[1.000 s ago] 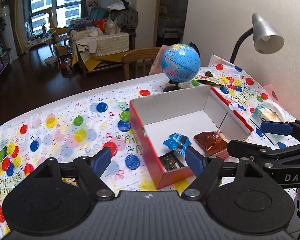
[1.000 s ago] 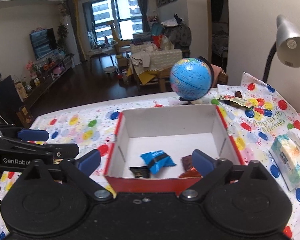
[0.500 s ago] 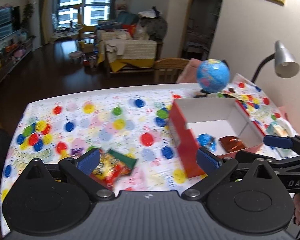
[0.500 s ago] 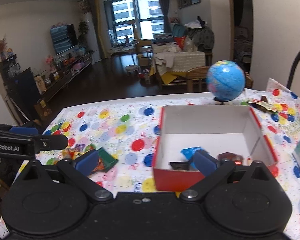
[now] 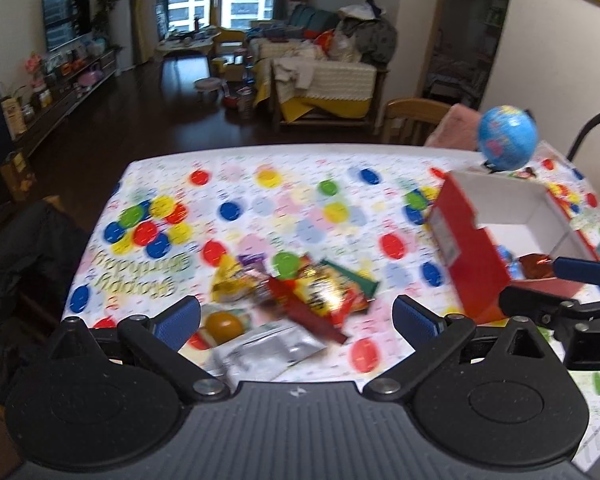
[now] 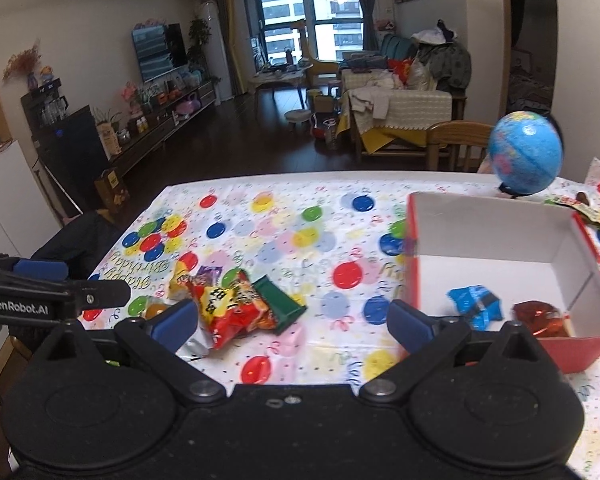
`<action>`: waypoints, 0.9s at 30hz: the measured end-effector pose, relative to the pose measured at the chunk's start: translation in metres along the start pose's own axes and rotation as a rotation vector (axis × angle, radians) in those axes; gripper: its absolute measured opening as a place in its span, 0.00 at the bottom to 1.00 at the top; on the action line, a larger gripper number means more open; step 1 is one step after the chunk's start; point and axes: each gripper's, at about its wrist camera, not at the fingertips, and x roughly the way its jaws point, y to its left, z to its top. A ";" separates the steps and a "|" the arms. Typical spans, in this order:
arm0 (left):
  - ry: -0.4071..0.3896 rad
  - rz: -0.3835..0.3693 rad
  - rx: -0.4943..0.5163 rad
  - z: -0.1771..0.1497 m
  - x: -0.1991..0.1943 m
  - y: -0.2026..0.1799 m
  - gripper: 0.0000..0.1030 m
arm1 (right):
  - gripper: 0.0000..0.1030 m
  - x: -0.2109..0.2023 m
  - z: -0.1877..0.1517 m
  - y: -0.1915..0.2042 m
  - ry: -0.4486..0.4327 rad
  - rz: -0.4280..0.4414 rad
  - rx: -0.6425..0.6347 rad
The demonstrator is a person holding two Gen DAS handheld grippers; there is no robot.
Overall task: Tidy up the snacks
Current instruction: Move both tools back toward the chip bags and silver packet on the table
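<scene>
A pile of snack packets lies on the balloon-print tablecloth: red and yellow bags, a green packet, a silvery white packet and an orange round sweet. My left gripper is open and empty just above the pile. My right gripper is open and empty, between the pile and the red box. The box also shows in the left wrist view. It holds a blue packet and a red-brown wrapped snack.
A blue globe stands behind the box. A flat snack wrapper lies at the table's far right. A wooden chair stands at the table's far edge. The other gripper reaches in from each view's side.
Both grippers have swung left from over the box toward the snack pile, which has come into view. Both stay open and empty.
</scene>
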 end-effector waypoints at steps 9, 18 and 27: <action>0.080 -0.003 0.009 -0.013 0.040 0.034 1.00 | 0.96 0.043 -0.002 0.027 0.066 0.003 -0.025; 0.155 -0.063 0.096 -0.023 0.083 0.050 1.00 | 0.96 0.095 0.004 0.036 0.101 -0.097 -0.010; 0.234 -0.064 0.128 -0.026 0.120 0.051 1.00 | 0.95 0.142 0.011 0.053 0.139 -0.122 -0.011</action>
